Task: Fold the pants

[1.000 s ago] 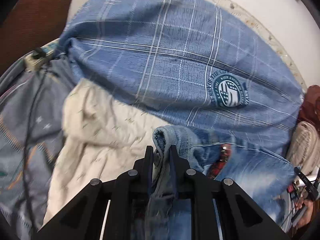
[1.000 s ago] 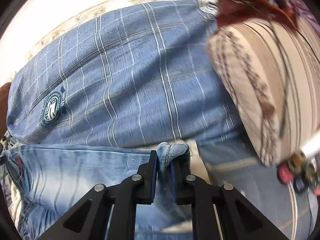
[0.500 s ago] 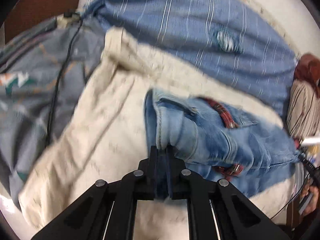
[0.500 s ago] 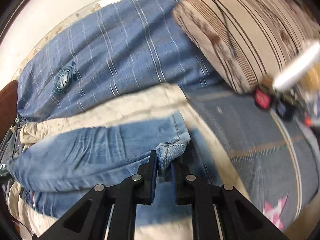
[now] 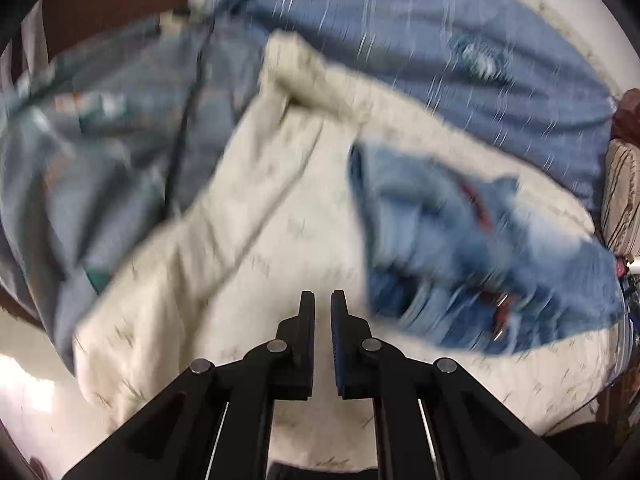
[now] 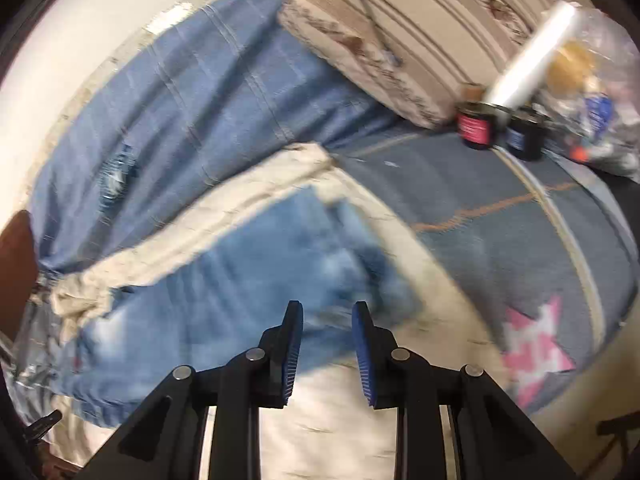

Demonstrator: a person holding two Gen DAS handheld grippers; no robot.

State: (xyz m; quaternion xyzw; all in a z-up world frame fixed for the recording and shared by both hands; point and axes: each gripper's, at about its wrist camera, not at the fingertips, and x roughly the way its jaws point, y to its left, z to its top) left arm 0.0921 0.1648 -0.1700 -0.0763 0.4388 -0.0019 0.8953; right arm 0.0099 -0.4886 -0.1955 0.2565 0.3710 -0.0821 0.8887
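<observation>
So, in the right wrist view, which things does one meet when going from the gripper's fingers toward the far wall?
right gripper → jeans → cream cloth → blue plaid cover → wall

Your left view smears the jeans (image 5: 472,248) badly, so you can't make out their folds or the red trim. In your right view the jeans (image 6: 224,304) run under the fingers (image 6: 291,344), and the jars (image 6: 476,126) have unreadable labels.
</observation>
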